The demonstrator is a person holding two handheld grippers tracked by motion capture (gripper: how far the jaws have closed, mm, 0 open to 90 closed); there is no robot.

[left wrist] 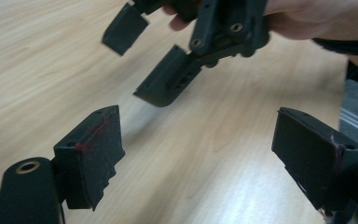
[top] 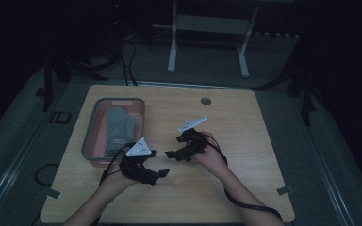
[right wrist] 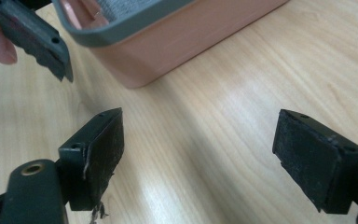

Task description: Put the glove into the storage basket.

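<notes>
Dim room; wooden table (top: pixel 245 122) bears pink bin (top: pixel 90 141) with grey glove (top: pixel 118 123).

Both grippers low, facing each other.
Left gripper (top: pixel 159 163) jaws wide, empty; right gripper (top: pixel 173 147) jaws wide, empty; forearms converge from below.
</notes>
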